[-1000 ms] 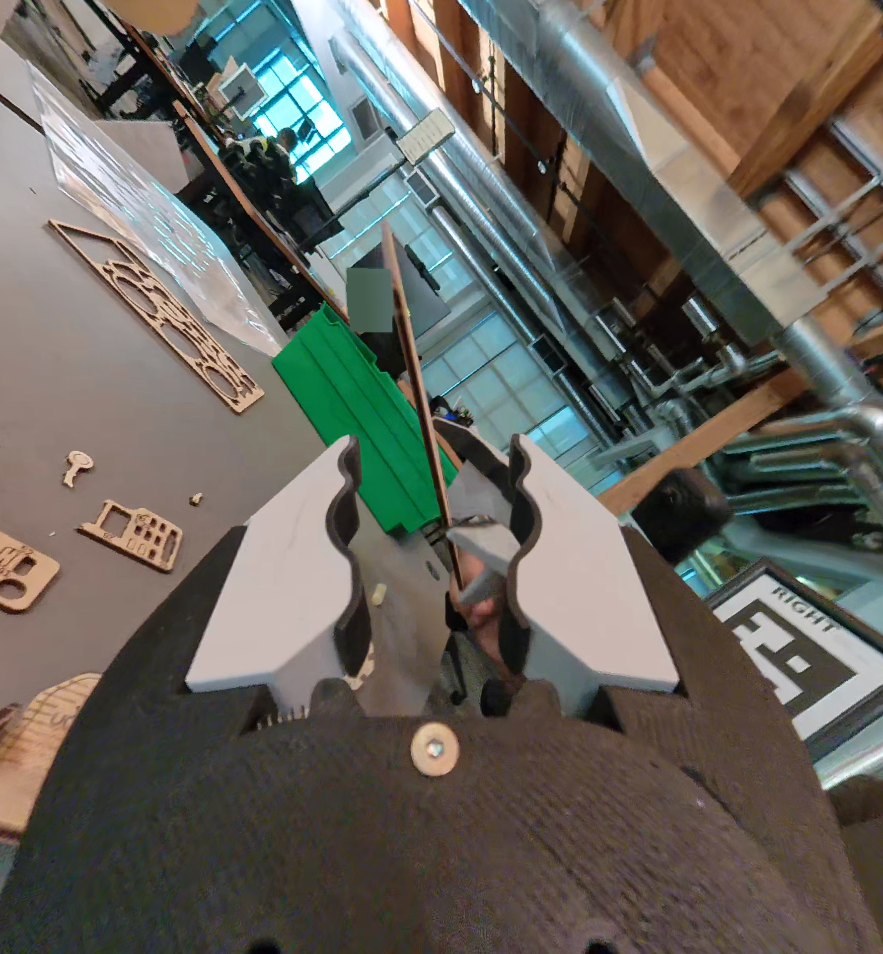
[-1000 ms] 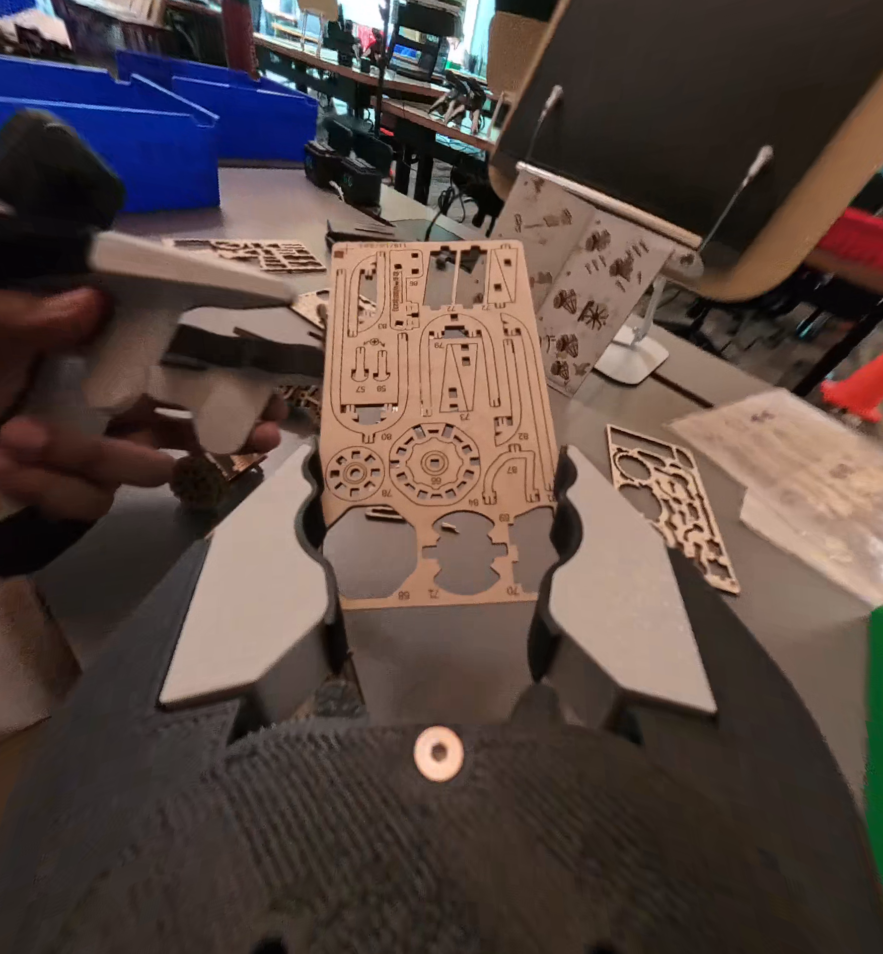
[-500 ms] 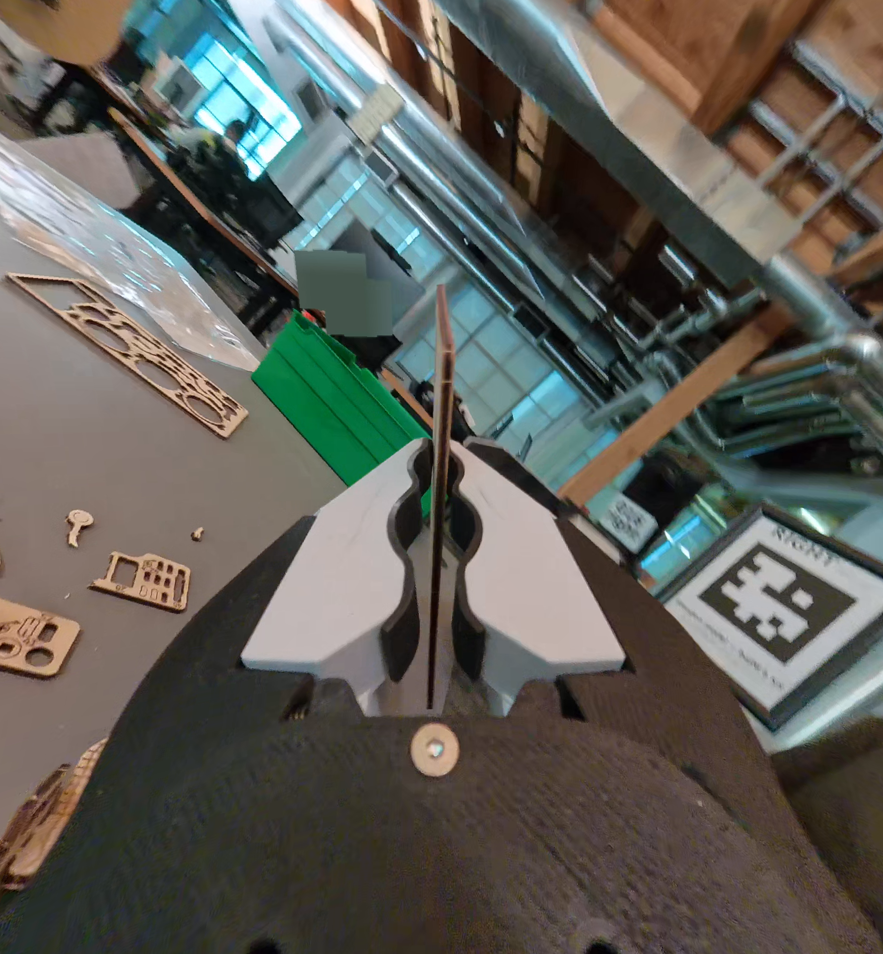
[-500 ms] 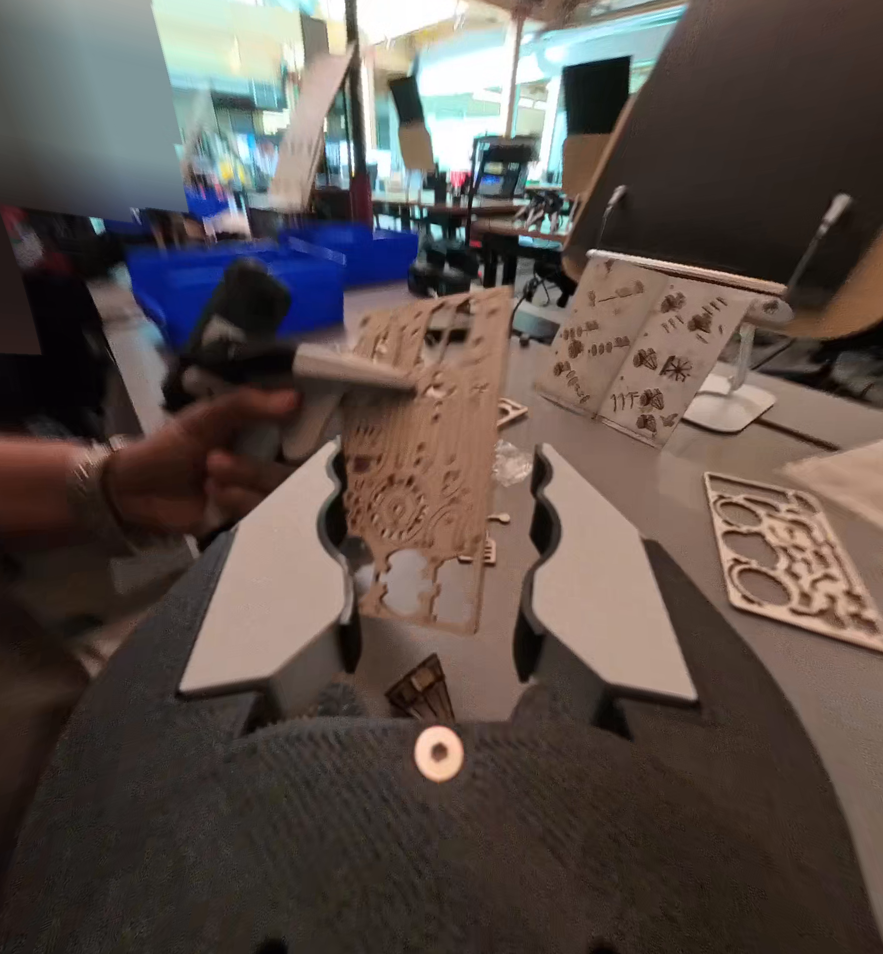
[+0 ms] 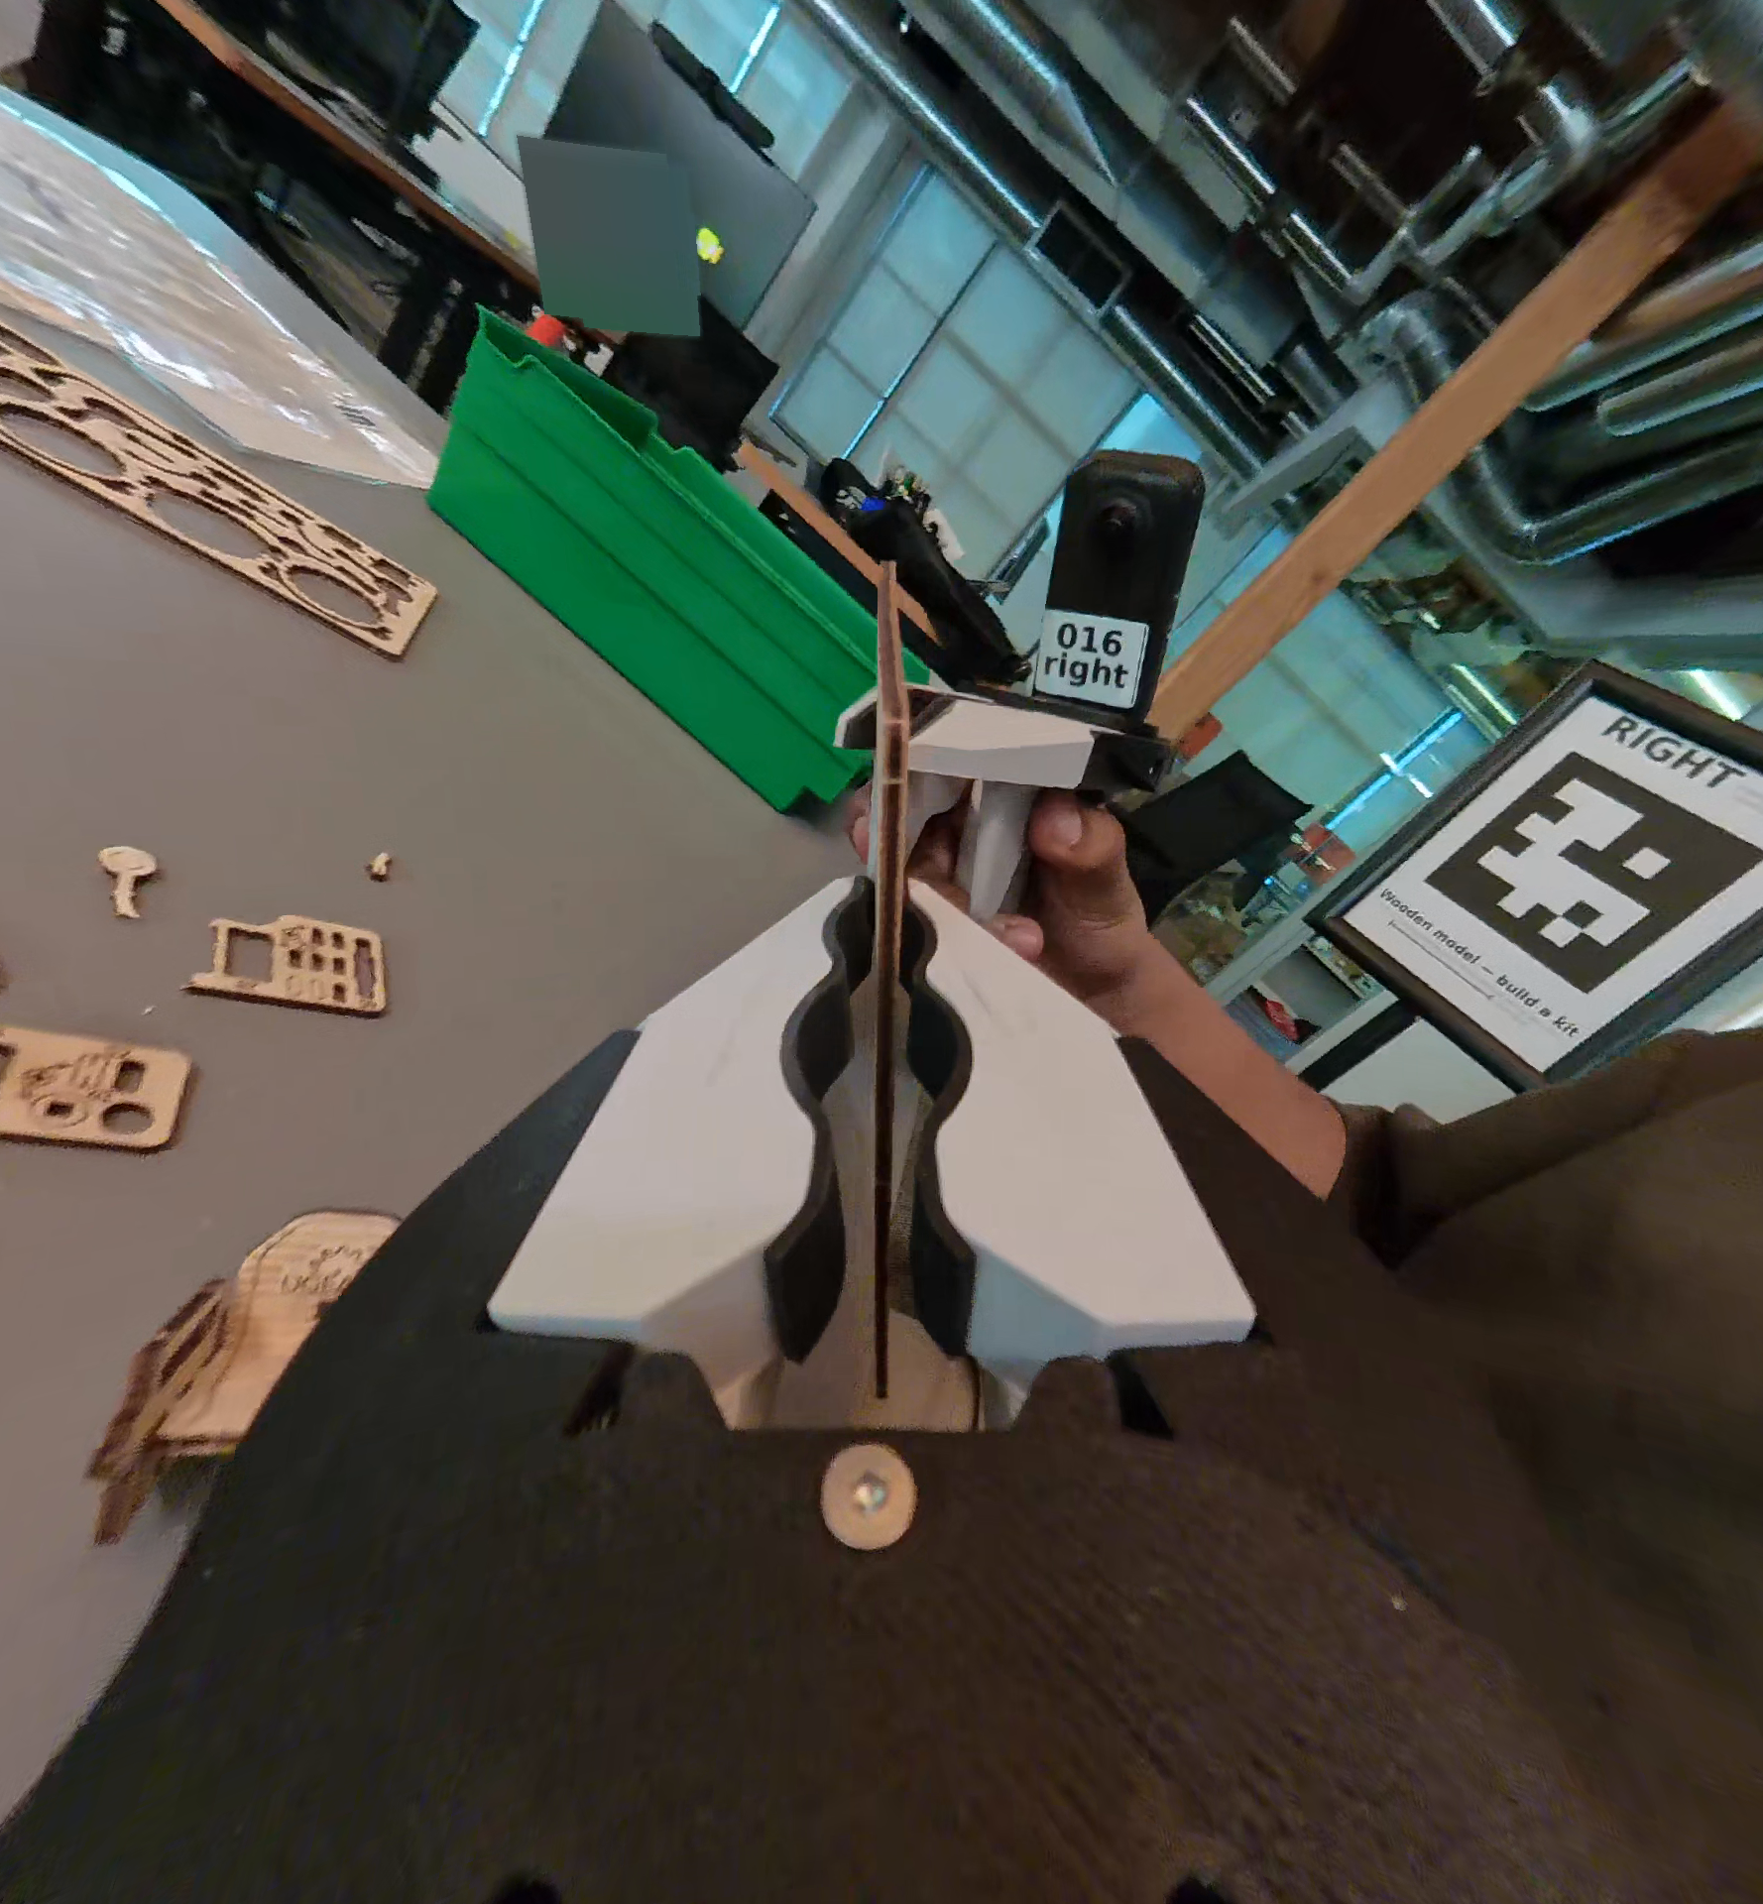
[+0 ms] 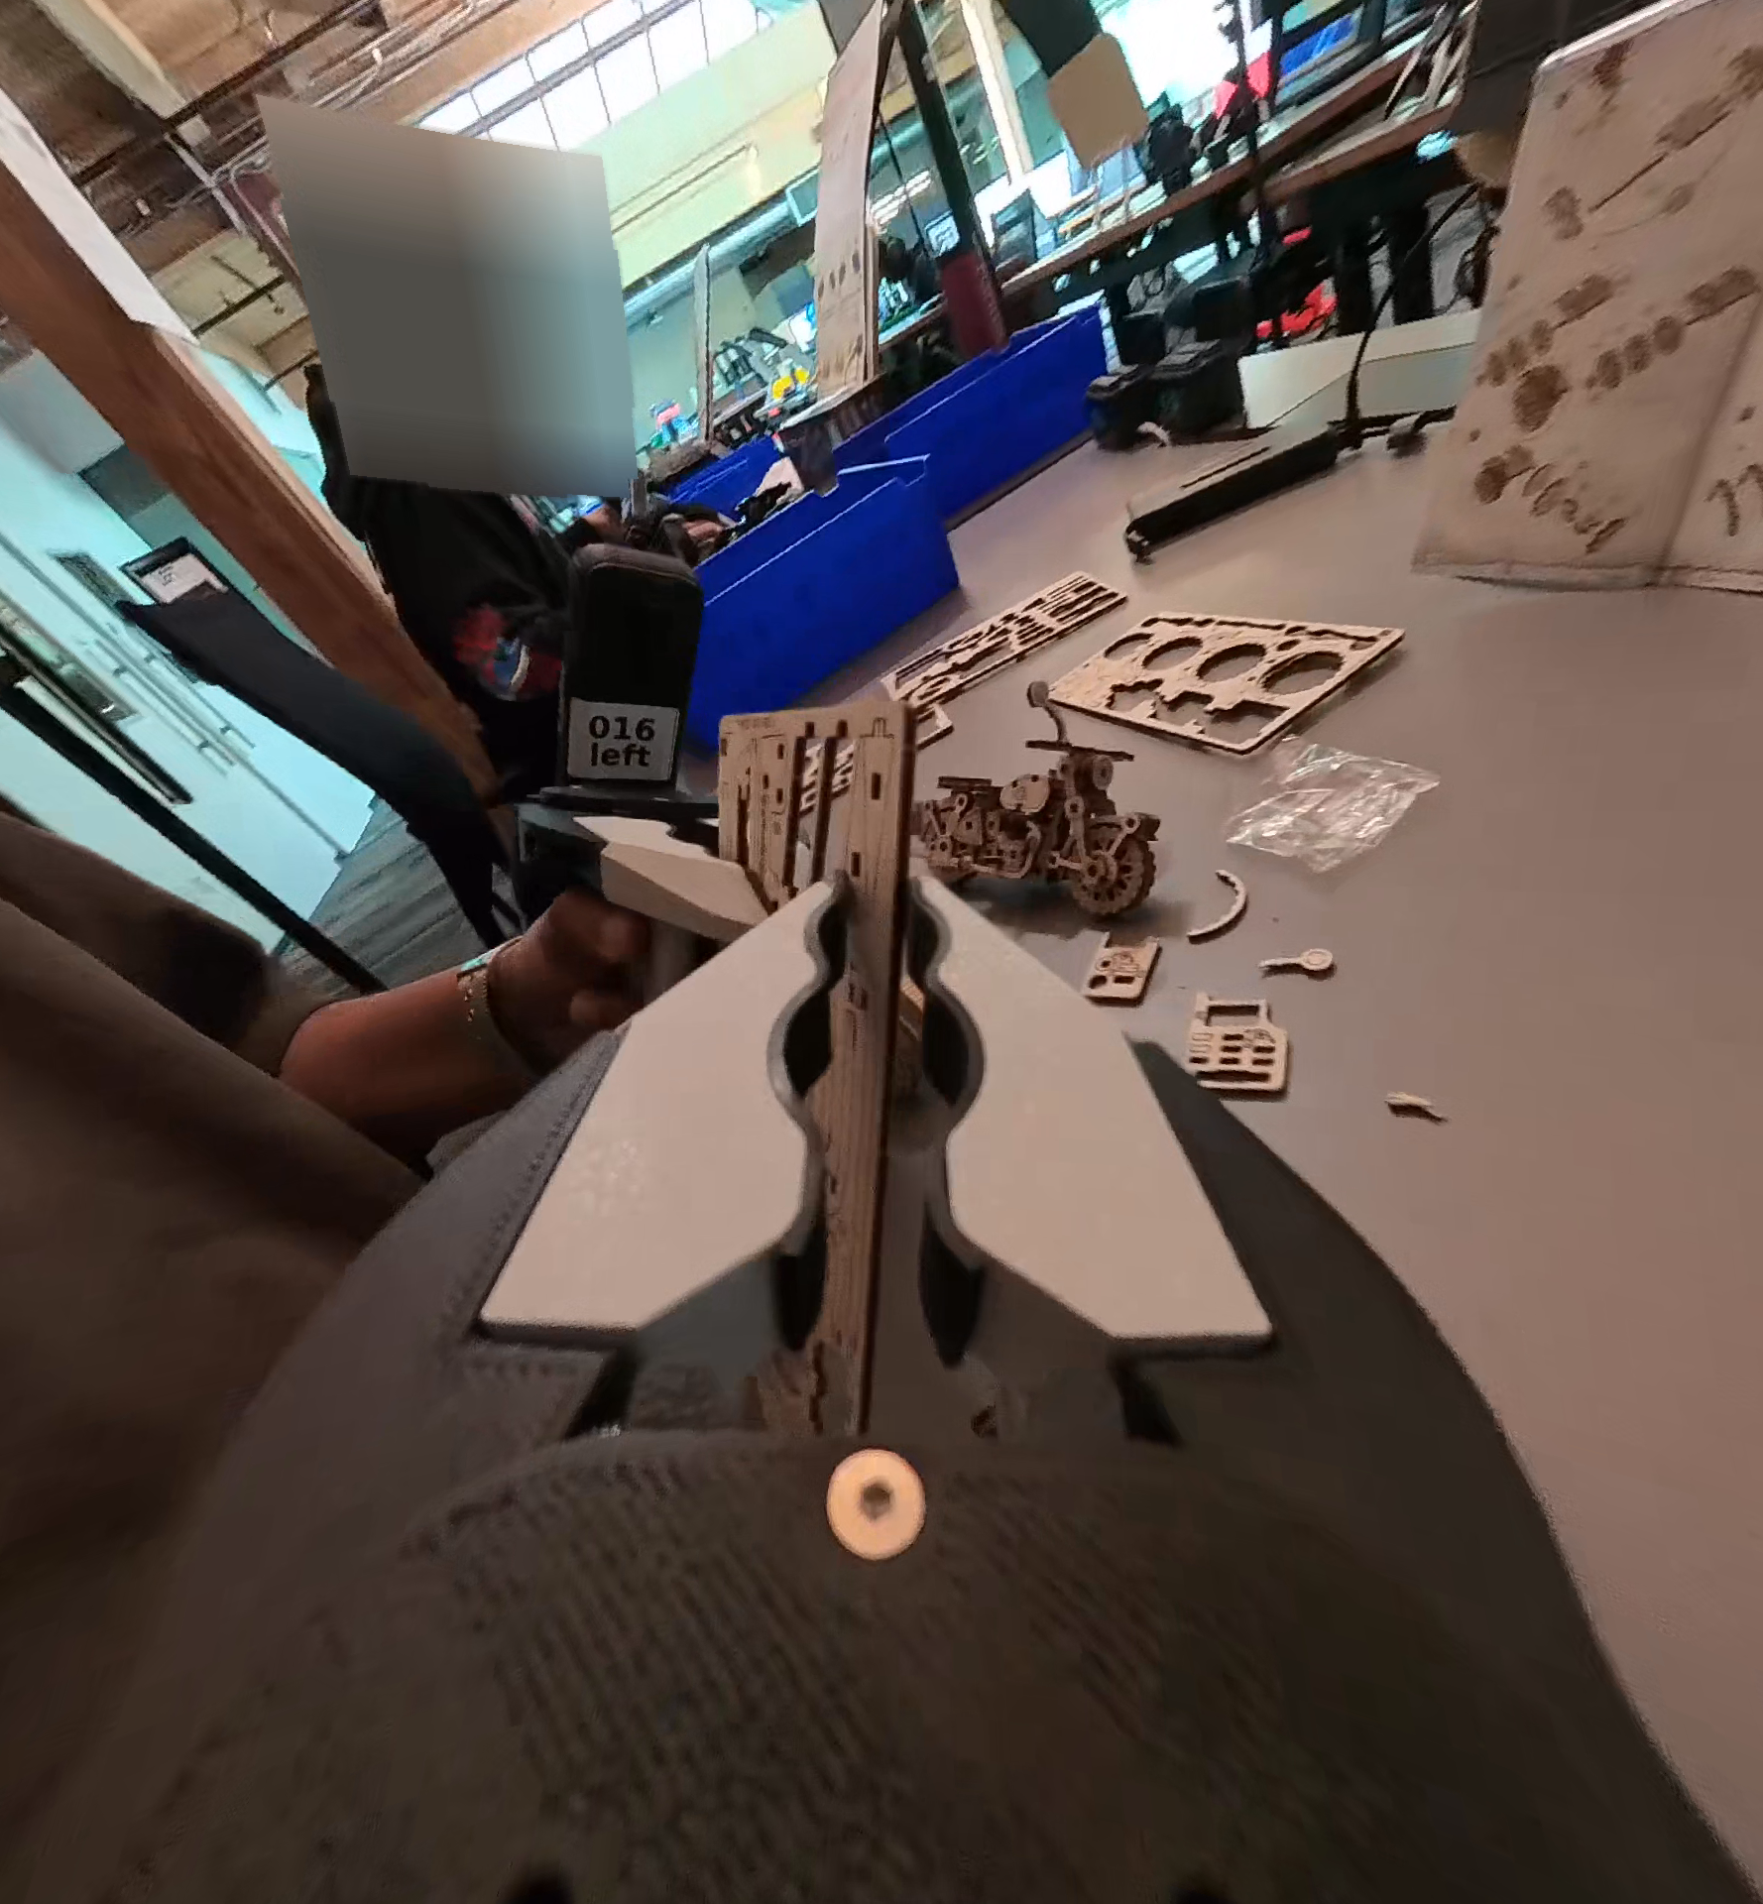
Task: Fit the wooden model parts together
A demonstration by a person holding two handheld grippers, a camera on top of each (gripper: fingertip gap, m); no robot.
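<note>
Your wooden sheet (image 6: 862, 1041) stands on edge above the table, a thin laser-cut panel with slots and part outlines, pinched from both sides. A built wooden motorcycle (image 6: 1042, 824) stands upright on the grey table (image 6: 1578, 927) beyond it. Loose cut parts (image 5: 290, 963) lie flat nearby, and emptied frames (image 6: 1228, 680) rest farther back, well apart from the sheet.

Right gripper (image 6: 872, 907) has apparently clamped the wooden sheet (image 6: 862, 1030) too
</note>
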